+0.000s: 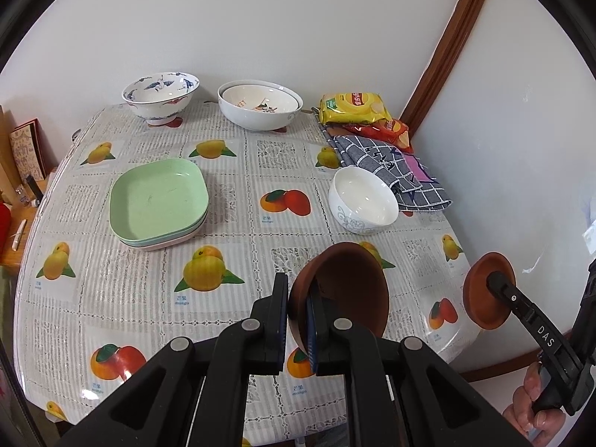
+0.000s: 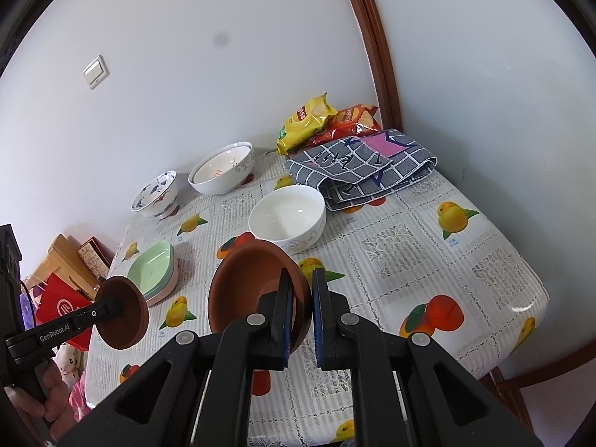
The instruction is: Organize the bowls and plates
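**Brown bowls held by their rims**

Brown bowl [image 1: 342,290] is clenched in the left gripper [image 1: 298,320] above the table's [image 1: 149,283] near edge; the right gripper [image 2: 302,316] clamps its twin [image 2: 246,290]. Thin rim grips on tilted bowls could slip or knock together. Both grippers point downward.

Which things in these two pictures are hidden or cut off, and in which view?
- Stacked plates: left wrist view shows only their edges under the green one; the count is unclear.
- Nested bowls: inner bowl's print is partly hidden by its rim in both views.
- Red bag: mostly covered by the yellow bag and cloth.
- Left brown bowl: near rim hidden behind the left gripper fingers.
- Right brown bowl: likewise behind the right gripper.
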